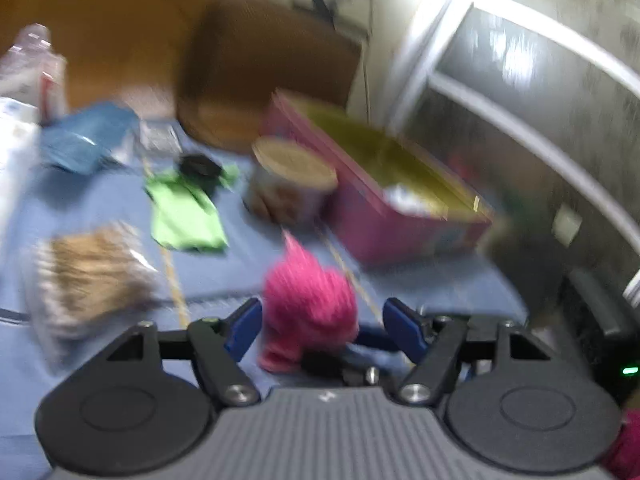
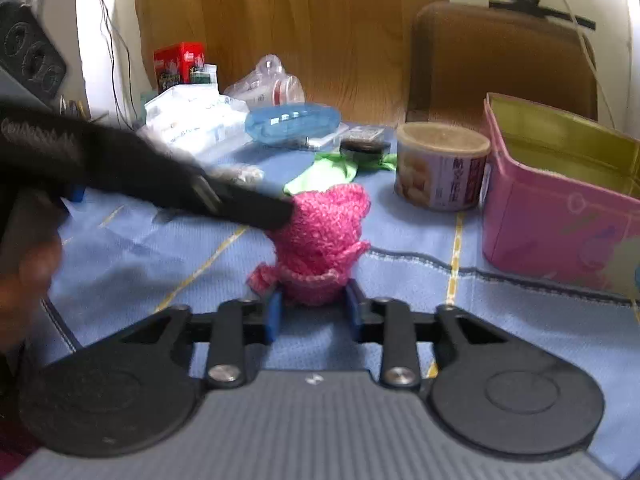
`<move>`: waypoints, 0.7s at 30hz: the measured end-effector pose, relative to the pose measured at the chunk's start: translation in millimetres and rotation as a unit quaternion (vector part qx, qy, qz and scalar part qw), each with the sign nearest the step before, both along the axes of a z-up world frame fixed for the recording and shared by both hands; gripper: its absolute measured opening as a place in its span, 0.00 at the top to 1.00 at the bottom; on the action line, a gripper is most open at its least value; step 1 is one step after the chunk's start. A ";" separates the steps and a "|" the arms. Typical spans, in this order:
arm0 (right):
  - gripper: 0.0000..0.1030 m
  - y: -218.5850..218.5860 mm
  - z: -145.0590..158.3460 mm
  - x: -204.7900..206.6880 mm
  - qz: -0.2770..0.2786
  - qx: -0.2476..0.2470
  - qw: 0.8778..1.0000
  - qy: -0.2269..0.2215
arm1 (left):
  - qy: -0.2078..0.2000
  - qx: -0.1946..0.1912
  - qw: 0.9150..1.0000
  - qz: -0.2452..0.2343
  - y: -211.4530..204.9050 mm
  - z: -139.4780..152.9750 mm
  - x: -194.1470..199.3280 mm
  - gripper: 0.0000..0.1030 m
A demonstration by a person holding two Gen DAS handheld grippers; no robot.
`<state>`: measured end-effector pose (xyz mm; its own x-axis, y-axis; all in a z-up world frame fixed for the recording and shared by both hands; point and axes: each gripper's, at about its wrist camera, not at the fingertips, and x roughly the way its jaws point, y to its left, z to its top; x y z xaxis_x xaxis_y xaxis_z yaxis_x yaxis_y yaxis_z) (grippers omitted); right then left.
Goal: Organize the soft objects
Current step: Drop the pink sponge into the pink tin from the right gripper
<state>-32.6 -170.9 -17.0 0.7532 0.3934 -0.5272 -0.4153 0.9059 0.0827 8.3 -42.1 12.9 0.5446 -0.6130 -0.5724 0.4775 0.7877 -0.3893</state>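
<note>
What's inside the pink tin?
The pink tin stands open with bare gold walls; the left wrist view shows something pale, too blurred to name, at the bottom. Its near wall hides the rest.

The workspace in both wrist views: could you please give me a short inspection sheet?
Surface: blue cloth with yellow lines.
Job's things: pink knitted toy upright on the cloth; open pink tin box to its right.
Clutter: round can, green cloth, blue plastic case, red box.
Grippers: right gripper fingers flank the toy's base; left gripper open around it, blurred.
Cables: thin wires on the wall.
Surroundings: brown chair, wooden panel.
</note>
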 end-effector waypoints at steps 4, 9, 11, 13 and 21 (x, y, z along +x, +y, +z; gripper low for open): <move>0.74 -12.2 13.6 -11.5 -0.025 -0.002 0.998 -0.058 | 0.001 -0.007 1.000 -0.019 -21.4 11.2 10.0 0.62; 0.74 -43.3 44.5 -18.9 -0.086 0.002 0.986 -0.143 | -0.062 -0.007 0.996 -0.064 -60.3 52.5 20.0 0.62; 0.74 -57.7 53.1 -16.2 -0.114 -0.003 0.980 -0.163 | -0.093 0.004 0.992 -0.086 -86.3 65.3 26.6 0.60; 0.73 -72.4 57.7 -7.9 -0.147 -0.013 0.974 -0.172 | -0.103 0.008 0.990 -0.100 -113.0 70.4 38.4 0.53; 0.50 -135.6 51.2 11.2 -0.271 -0.011 0.950 -0.156 | -0.119 0.014 0.990 -0.077 -128.2 66.0 40.4 0.28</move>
<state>-21.4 -306.5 34.2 0.9629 -0.1046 -0.2487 0.1106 0.9938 0.0106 48.7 -170.3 78.9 0.5680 -0.6844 -0.4572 0.6680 0.7078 -0.2296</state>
